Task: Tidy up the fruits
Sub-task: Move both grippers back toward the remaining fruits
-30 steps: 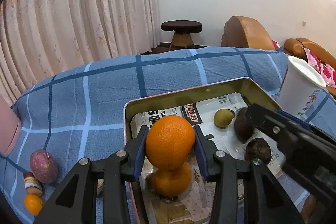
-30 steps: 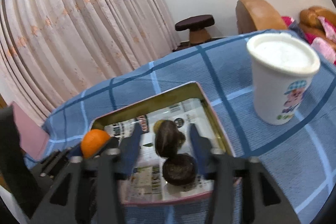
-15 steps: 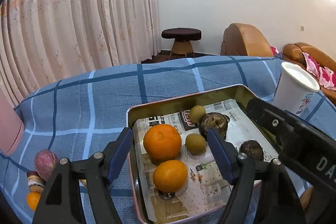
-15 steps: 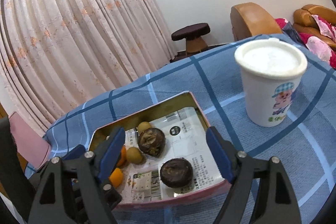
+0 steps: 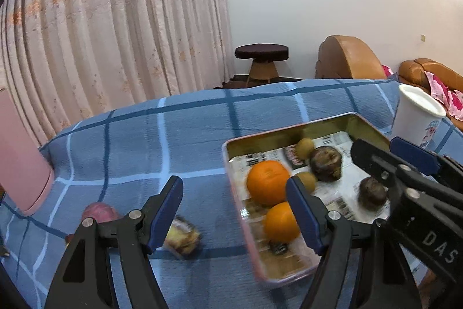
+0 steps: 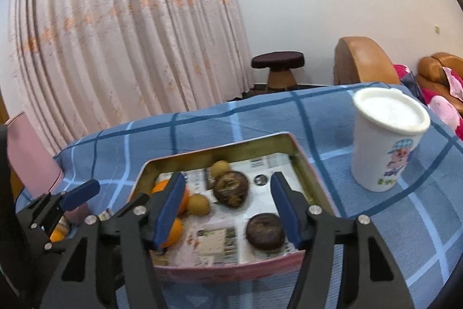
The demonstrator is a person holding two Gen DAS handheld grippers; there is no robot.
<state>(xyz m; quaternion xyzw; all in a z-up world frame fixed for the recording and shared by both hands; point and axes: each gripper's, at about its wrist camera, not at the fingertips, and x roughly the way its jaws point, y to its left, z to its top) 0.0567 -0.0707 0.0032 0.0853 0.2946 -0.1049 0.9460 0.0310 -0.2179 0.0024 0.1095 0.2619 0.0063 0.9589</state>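
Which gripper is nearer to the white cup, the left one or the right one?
Right. The right gripper hangs over the tray, next to the white cup. The left gripper is over the tray's far edge, away from it.

A blue plaid-covered table [image 5: 173, 135] bears a fruit tin [image 6: 306, 164], white cup [image 6: 387, 146] (lidded) and loose fruit [image 5: 99, 212].

The tin [image 6: 301, 155] is dull brassy metal inside, lined with printed paper [image 6: 260, 181]. The cloth [image 5: 173, 141] is woven, matt blue check. The cup [image 6: 385, 152] looks smooth white plastic. The oranges [image 5: 267, 183] have dimpled, slightly shiny skin.
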